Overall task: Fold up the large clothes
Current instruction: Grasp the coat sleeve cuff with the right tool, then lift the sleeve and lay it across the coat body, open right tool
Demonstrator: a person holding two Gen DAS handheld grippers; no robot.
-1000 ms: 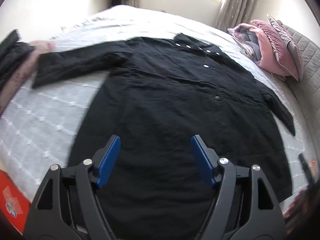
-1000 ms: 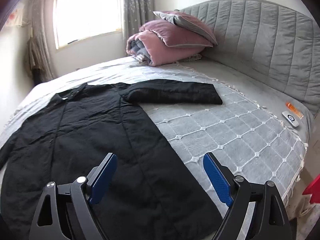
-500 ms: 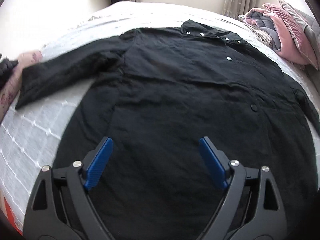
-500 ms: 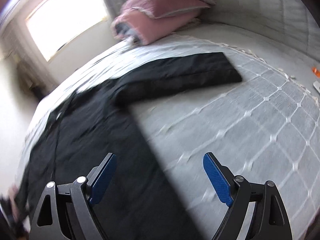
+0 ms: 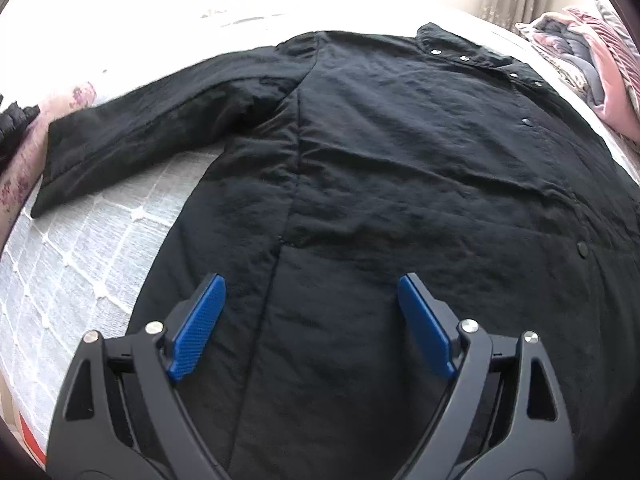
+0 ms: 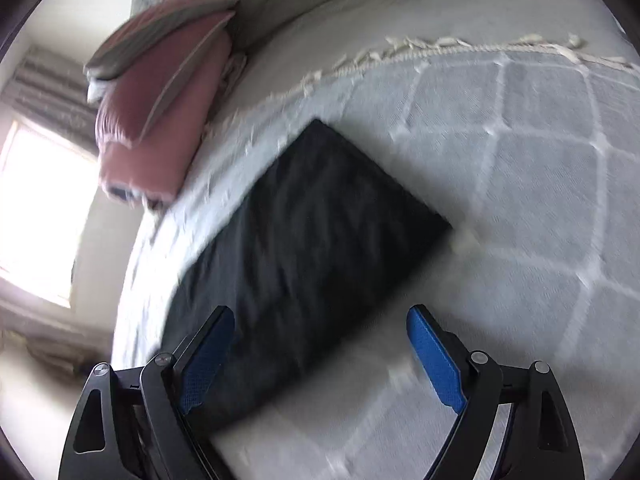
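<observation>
A long black coat [image 5: 400, 168] lies spread flat on the bed, collar at the far side, one sleeve [image 5: 132, 132] stretched out to the left. My left gripper [image 5: 310, 292] is open and empty, hovering over the coat's lower body. The right wrist view shows the coat's other sleeve [image 6: 312, 248] lying flat, its cuff end at the upper right. My right gripper [image 6: 320, 328] is open and empty just above that sleeve, with the left fingertip over the cloth. This view is blurred.
The bed has a grey quilted cover [image 5: 80, 264] with white stitching and a fringed edge [image 6: 440, 48]. Pink pillows and a folded duvet are stacked by the headboard [image 6: 160, 96], also showing in the left wrist view [image 5: 600, 60]. Other clothes lie at the far left [image 5: 24, 132].
My left gripper moved forward and lower over the coat. My right gripper swung right and dropped down close over the right sleeve. Both stayed open.
</observation>
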